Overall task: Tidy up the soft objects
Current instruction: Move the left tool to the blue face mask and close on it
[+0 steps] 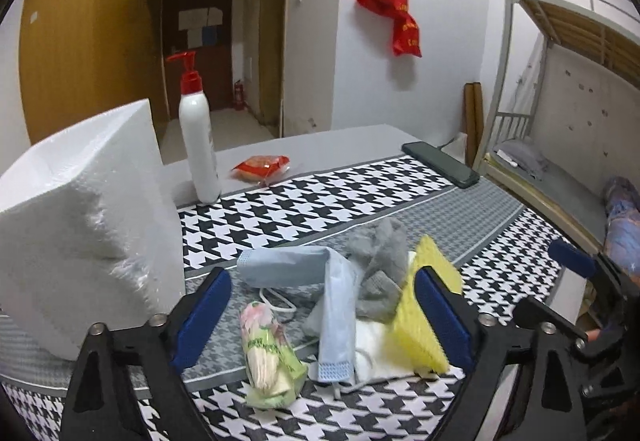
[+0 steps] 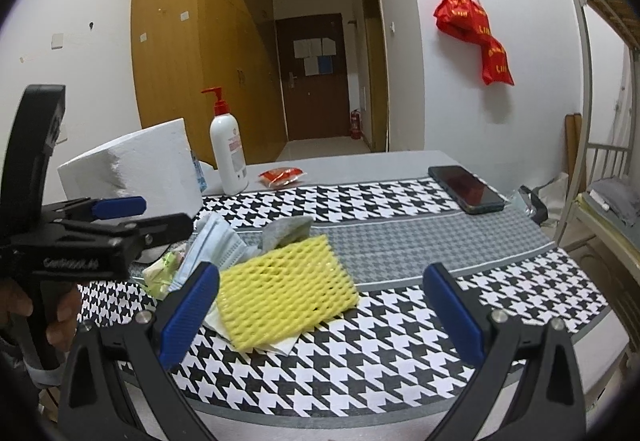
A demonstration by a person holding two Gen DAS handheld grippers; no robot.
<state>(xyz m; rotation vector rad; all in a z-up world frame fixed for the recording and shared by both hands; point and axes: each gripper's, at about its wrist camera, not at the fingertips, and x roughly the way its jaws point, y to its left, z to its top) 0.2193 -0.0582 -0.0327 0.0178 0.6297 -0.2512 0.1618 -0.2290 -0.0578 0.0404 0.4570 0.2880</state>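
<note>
In the left wrist view, a heap of soft things lies on the houndstooth cloth [image 1: 320, 197] covering the tabletop: a folded blue face mask [image 1: 336, 305], a crumpled grey cloth [image 1: 380, 261], a yellow foam net [image 1: 424, 317] and a small green tissue pack [image 1: 268, 357]. The left gripper [image 1: 320, 317] hovers low with its fingers spread wide, holding nothing; mask and pack lie between them, the net touching the right finger.

In the right wrist view, the right gripper [image 2: 320, 317] also stands open and empty. The yellow foam net [image 2: 280, 297] lies just inside its left finger, the mask [image 2: 212, 245] behind it.
</note>
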